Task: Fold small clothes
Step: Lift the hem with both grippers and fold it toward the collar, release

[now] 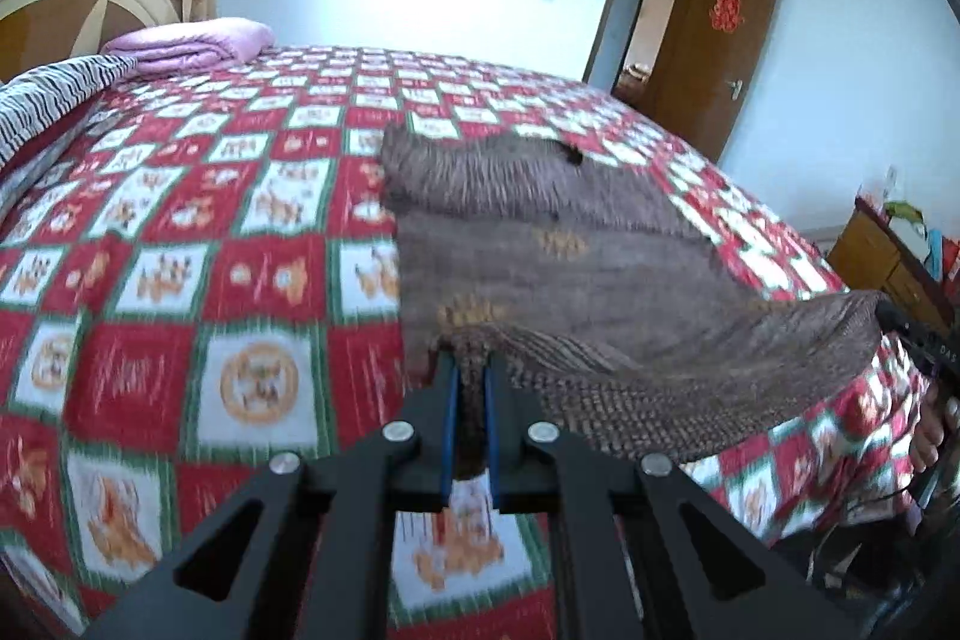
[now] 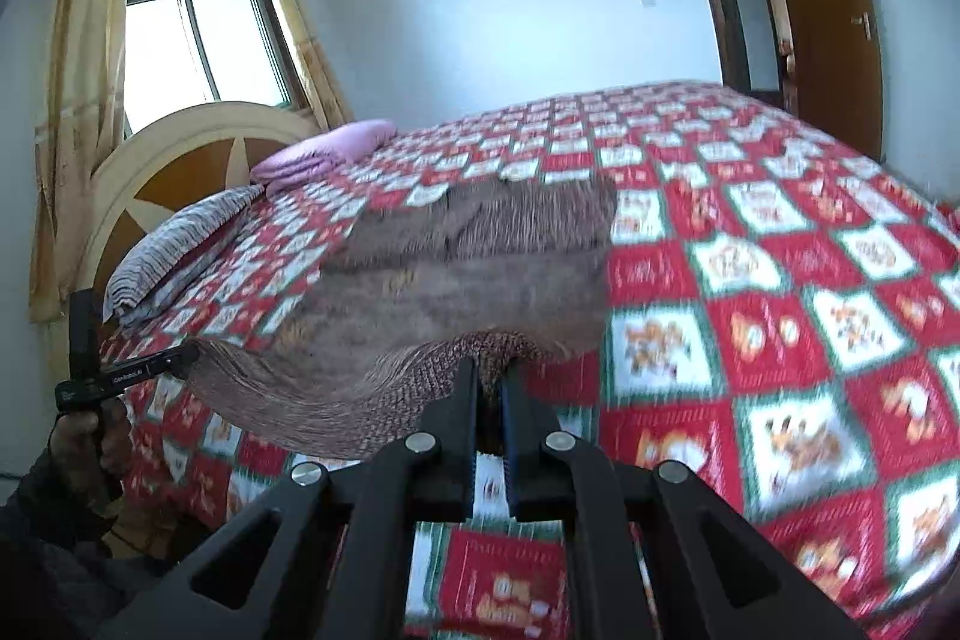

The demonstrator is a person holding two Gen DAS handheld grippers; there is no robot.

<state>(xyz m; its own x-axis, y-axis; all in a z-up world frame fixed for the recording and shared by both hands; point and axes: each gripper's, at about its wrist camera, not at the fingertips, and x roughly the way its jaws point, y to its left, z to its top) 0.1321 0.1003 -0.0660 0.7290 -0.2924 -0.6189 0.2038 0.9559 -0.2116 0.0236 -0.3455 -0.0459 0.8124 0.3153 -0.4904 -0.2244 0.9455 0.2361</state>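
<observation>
One brown knitted garment (image 1: pixel 540 244), two grippers, left gripper (image 1: pixel 471 370) fingers clamped on near hem corner, right gripper (image 2: pixel 492 370) fingers clamped on opposite corner, hem raised above bed (image 1: pixel 180 232).

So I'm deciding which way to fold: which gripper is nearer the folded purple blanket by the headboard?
Left gripper; right gripper holds the knit's far corner from the blanket.

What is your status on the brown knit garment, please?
Left gripper and right gripper shut on brown knit garment, near hem raised. Far end on checked bedspread. Nothing in the way.
</observation>
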